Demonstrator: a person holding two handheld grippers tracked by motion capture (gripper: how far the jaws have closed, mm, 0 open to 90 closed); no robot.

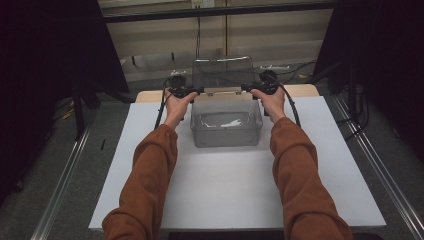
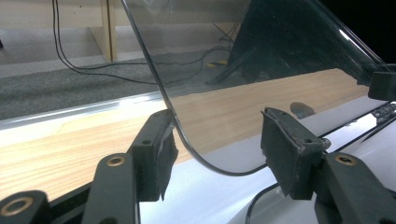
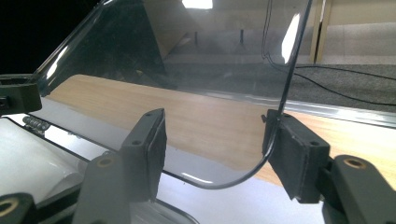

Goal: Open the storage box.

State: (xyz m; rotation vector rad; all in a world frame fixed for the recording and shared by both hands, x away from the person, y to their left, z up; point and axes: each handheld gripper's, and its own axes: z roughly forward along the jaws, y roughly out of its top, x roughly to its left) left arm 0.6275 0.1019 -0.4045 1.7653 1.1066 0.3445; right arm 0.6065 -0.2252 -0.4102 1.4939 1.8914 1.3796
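A clear plastic box (image 1: pixel 226 131) stands mid-table with something white (image 1: pixel 227 122) lying inside. Its hinged clear lid (image 1: pixel 222 72) is raised at the back. My left gripper (image 1: pixel 197 91) sits at the lid's left corner and my right gripper (image 1: pixel 247 89) at its right corner. In the left gripper view the lid's (image 2: pixel 261 70) rounded corner lies between the jaws of the left gripper (image 2: pixel 219 140), against the left pad (image 2: pixel 163 149) and apart from the other, so it is open. The right gripper (image 3: pixel 215 140) is open too, with the lid's (image 3: pixel 210 60) edge resting at its right pad (image 3: pixel 289 154).
The white table top (image 1: pixel 225 190) reaches toward the person in front of the box. A wooden strip (image 1: pixel 300 90) runs along its back edge. Metal rails (image 1: pixel 380 170) flank the table, and cables (image 1: pixel 295 67) lie on the floor behind.
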